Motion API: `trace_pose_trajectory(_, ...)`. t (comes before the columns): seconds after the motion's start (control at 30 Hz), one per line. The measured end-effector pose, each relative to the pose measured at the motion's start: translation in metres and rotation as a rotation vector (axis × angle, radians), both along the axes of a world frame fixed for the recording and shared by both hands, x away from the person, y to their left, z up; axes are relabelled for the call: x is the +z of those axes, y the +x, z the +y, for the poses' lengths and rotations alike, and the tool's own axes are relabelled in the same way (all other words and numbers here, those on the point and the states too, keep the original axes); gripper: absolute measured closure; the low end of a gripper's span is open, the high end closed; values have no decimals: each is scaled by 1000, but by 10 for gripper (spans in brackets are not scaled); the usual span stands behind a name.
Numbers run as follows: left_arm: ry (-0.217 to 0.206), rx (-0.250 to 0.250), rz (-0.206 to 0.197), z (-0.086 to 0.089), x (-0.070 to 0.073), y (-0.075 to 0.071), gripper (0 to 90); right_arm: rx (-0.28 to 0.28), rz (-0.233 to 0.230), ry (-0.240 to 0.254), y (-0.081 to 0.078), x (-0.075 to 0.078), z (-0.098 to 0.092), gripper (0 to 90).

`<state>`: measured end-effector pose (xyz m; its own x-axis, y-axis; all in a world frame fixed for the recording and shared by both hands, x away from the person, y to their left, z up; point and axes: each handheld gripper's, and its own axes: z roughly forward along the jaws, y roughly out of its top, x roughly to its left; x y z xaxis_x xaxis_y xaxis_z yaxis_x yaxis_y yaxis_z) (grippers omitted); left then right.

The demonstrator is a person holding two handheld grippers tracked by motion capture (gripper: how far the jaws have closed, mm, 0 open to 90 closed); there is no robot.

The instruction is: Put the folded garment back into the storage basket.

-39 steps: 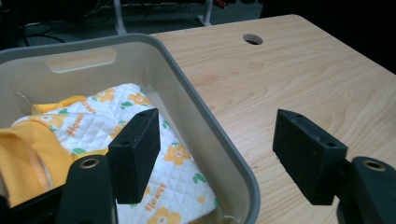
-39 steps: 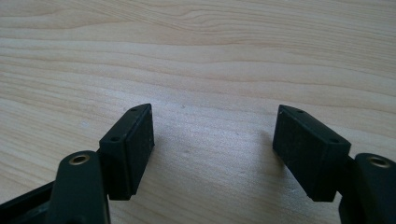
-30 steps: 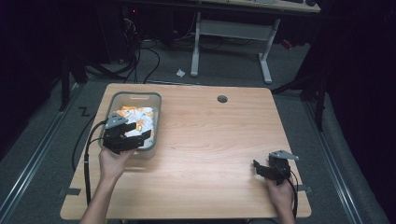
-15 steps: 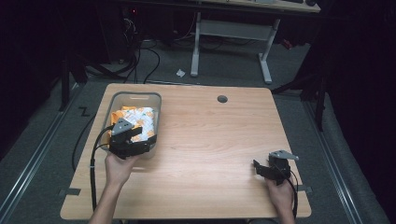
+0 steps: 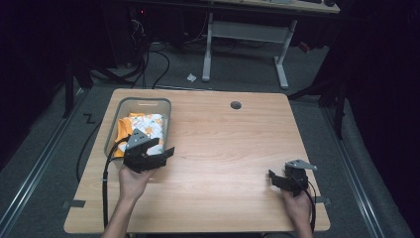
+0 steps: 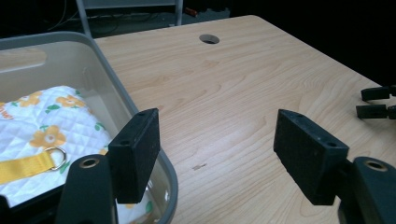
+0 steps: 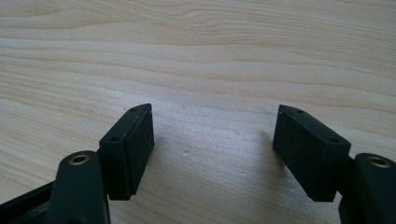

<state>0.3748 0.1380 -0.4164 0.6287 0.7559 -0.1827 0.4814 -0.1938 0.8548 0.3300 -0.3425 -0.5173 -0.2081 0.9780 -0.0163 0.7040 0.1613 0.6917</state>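
A long grey plastic bin [image 5: 141, 105] sits just in front of the left black hand-held gripper [image 5: 161, 154], and its long side runs away from the person toward the far edge of the table. Inside the bin lies a white quilted cloth with orange flowers [image 6: 51, 121], with a yellow strap and a metal ring [image 6: 55, 153] on it. The left gripper has its jaws spread wide with nothing between them. One jaw hangs over the near right corner of the bin, and the other jaw is over bare wood. The right black hand-held gripper [image 5: 277, 179] is well apart from the bin, near the right front corner of the table. Its jaws are spread wide too, with nothing in them, and they sit low over the wood. Between the two grippers the light wooden table [image 5: 223, 148] is bare, so there is lots of room. A small round hole [image 5: 236, 105] is in the table far ahead of both grippers. The room around is dark, with black cables [image 5: 148, 64] and a grey desk frame [image 5: 247, 34] on the floor beyond the table.
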Motion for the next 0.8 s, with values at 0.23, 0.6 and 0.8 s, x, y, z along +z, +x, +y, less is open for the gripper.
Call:
trace_pose_trajectory(0.23, 10, -19, -1, -8, -5, -3, 322, 0, 0, 0, 0, 0, 0, 296)
trace_pose_trajectory(0.6, 5, -50, 10, -21, -14, -7, 323, 0, 1, 1, 0, 0, 0, 296)
trace_pose_trajectory(0.8, 0, -67, 20, -28, -21, -9, 323, 0, 2, 1, 0, 0, 0, 296)
